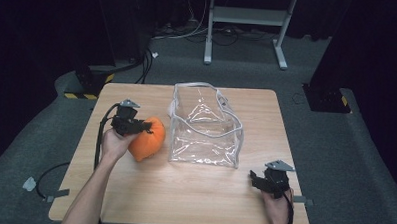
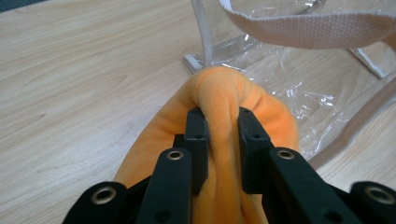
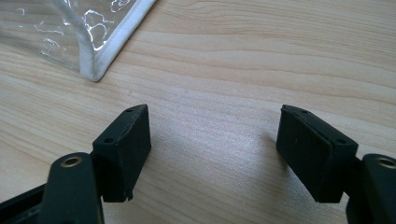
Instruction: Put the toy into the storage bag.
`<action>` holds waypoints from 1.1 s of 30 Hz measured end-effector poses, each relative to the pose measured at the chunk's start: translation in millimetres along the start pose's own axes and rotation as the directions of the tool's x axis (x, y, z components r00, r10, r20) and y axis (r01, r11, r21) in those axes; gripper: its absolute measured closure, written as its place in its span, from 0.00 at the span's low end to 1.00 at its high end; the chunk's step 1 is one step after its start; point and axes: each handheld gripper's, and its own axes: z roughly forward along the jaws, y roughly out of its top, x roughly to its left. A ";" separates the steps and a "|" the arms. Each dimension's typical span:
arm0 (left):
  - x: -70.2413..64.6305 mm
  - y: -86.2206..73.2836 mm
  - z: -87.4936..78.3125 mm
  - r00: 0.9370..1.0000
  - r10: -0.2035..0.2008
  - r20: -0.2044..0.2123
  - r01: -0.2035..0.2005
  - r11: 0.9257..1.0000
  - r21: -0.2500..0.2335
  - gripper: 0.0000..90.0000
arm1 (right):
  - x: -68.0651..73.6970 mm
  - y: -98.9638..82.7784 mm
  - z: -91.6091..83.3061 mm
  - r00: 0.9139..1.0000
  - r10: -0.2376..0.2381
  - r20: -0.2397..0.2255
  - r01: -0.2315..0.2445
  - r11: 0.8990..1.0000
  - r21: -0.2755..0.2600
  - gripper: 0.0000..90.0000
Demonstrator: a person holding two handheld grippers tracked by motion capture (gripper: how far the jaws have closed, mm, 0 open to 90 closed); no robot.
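An orange plush toy (image 1: 148, 138) lies on the wooden table (image 1: 193, 192) just left of a clear plastic bag (image 1: 205, 126) with white trim and handles. My left gripper (image 1: 147, 125) is shut on a fold of the orange plush (image 2: 224, 93), and its two black pads (image 2: 197, 135) pinch the fabric from both sides. The clear bag (image 2: 299, 70) stands right behind the toy, its woven handle (image 2: 308, 29) across the top. My right gripper (image 1: 256, 180) rests near the table's front right corner, open, with bare wood between its pads (image 3: 128, 140). A corner of the bag (image 3: 100, 35) lies ahead of it.
A metal stand (image 1: 247, 23) stands on the grey floor beyond the table. Cables (image 1: 146, 60) trail at the back left. Dark curtains surround the area. Bare wood stretches along the table's front edge between my two hands.
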 end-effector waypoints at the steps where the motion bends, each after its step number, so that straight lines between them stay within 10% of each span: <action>1: -0.4 0.1 -0.6 1.000 -0.003 0.000 0.003 1.000 -0.004 0.86 | 0.0 0.0 0.0 1.000 0.000 0.000 0.000 1.000 0.000 0.29; 8: -2.5 3.4 -6.5 0.998 -0.037 0.042 0.038 0.999 -0.029 0.86 | 0.0 0.0 0.0 1.000 0.000 0.000 0.000 1.000 0.000 0.29; 9: -9.8 4.5 -2.8 0.989 -0.138 0.062 0.143 0.985 -0.099 0.86 | 0.0 0.0 0.0 1.000 0.000 0.000 0.000 1.000 0.000 0.29; 10: -9.8 4.5 -2.8 0.989 -0.138 0.062 0.143 0.985 -0.099 0.86 | 0.0 0.0 0.0 1.000 0.000 0.000 0.000 1.000 0.000 0.29; 11: -3.7 4.9 -9.7 0.997 -0.052 0.061 0.055 0.998 -0.034 0.86 | 0.0 0.0 0.0 1.000 0.000 0.000 0.000 1.000 0.000 0.29; 12: -13.4 5.7 -4.7 0.981 -0.177 0.076 0.185 0.975 -0.123 0.86 | 0.0 0.0 0.0 1.000 0.000 0.000 0.000 1.000 0.000 0.29; 14: -16.0 7.0 -6.2 0.974 -0.209 0.090 0.221 0.964 -0.151 0.86 | -0.1 0.0 0.0 1.000 0.000 0.000 0.000 1.000 0.000 0.29; 15: -5.5 6.5 -15.3 0.994 -0.071 0.084 0.076 0.996 -0.051 0.86 | -0.1 0.0 0.0 1.000 0.000 0.000 0.000 1.000 0.000 0.29; 33: -10.1 24.9 -49.6 0.976 -0.138 0.169 0.162 0.977 -0.136 0.86 | 0.0 0.0 0.1 1.000 -0.002 -0.003 0.002 1.000 0.000 0.29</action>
